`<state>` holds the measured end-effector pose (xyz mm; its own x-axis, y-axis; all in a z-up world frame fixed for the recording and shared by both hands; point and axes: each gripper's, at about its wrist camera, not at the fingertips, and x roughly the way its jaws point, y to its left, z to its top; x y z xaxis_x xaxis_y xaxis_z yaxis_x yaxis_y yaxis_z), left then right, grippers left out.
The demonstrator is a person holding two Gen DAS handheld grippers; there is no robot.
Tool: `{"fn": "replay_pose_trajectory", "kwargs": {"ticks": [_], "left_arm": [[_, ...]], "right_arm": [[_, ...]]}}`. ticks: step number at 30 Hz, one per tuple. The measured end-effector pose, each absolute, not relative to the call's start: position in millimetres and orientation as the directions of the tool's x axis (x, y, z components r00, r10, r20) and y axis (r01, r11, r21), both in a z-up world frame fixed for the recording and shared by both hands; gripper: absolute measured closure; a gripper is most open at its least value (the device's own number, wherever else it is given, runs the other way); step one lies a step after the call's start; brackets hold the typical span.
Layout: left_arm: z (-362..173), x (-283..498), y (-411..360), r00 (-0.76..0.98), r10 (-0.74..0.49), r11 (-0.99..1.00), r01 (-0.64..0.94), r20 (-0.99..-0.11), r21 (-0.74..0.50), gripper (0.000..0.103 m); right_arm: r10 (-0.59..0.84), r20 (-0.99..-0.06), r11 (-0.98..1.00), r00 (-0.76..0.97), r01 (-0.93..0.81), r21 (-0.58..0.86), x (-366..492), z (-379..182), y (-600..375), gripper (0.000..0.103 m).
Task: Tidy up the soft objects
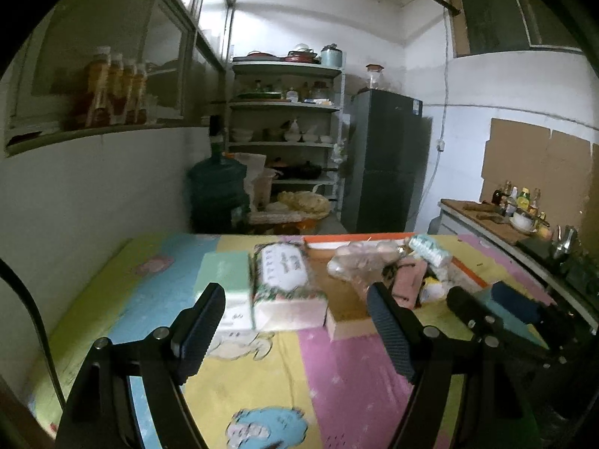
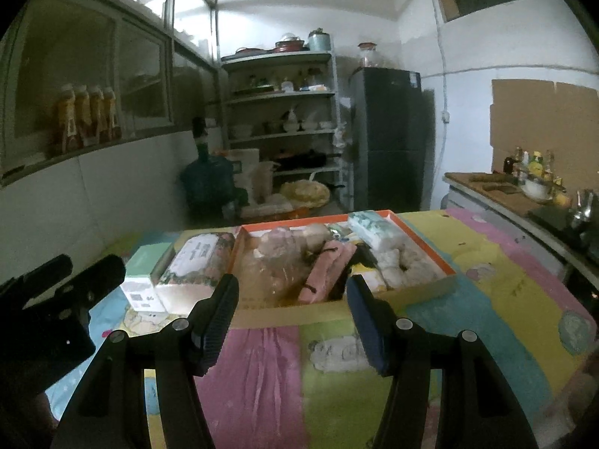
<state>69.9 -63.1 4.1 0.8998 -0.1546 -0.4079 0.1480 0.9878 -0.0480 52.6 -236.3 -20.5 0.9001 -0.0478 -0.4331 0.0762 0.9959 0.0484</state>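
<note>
Orange-rimmed box of soft things lies ahead of the left gripper and right gripper, both spread, empty.

One shallow orange-rimmed cardboard tray, two boxed tissue packs left of it, four orange-filled bottles behind glass

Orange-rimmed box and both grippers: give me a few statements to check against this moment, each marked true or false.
1. The orange-rimmed box holds a pink cloth. True.
2. The right gripper is shut on the pink cloth. False: its jaws stand apart and empty, short of the box.
3. The floral tissue pack lies inside the box. False: it lies outside, beside the box's left wall.
4. The left gripper holds nothing. True.
5. A pale green box sits left of the tissue pack. True.
</note>
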Motion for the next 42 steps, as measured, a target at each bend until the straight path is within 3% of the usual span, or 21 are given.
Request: {"fn": "replay_pose_trajectory", "kwargs": {"ticks": [23, 42], "left_arm": [[-9, -28, -46, 0.921, -0.085, 0.996, 0.071, -0.380, -0.051, 0.025], [-1, -52, -45, 0.934, -0.061, 0.998, 0.058, -0.352, -0.018, 0.025]], "right_arm": [[-0.059, -0.410, 0.998, 0.910, 0.070, 0.011, -43, -28, -211, 0.041], [-0.062, -0.362, 0.998, 0.930, 0.068, 0.002, -77, -18, -213, 0.041]]}}
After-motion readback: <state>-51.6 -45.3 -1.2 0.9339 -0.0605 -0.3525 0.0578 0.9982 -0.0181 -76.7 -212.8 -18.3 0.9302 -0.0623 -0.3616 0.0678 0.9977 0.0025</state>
